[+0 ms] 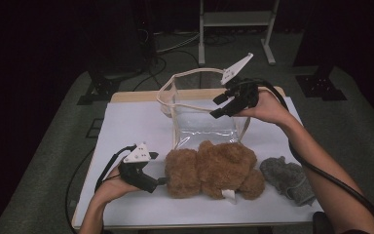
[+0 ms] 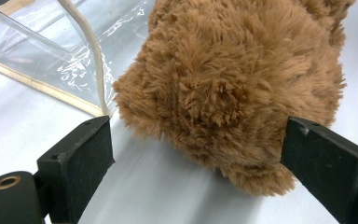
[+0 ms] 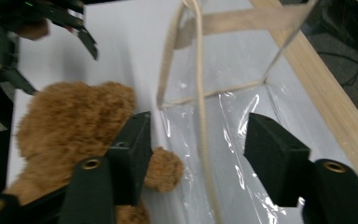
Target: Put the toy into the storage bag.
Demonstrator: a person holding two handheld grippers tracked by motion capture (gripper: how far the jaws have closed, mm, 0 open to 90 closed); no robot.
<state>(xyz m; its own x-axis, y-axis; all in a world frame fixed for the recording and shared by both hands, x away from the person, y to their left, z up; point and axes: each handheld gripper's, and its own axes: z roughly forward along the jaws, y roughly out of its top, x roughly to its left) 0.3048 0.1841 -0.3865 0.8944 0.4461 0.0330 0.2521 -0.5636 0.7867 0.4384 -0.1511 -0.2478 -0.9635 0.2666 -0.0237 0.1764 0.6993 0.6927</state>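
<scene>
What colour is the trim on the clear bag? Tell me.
Cream-beige trim on the clear bag, best in the right gripper view.

A grey cloth point(image 1: 289, 179) lies crumpled on the white table point(image 1: 126, 122), with a metal stand point(image 1: 236, 19) beyond.

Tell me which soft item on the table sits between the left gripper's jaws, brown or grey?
The brown teddy bear: its fuzzy head lies between the left gripper's open jaws. The grey plush lies apart, on the bear's far side.

A brown plush bear point(image 2: 233, 88) is being framed between open jaws, apparently untouched; a clear bag point(image 2: 42, 60) is lying beside it.
</scene>
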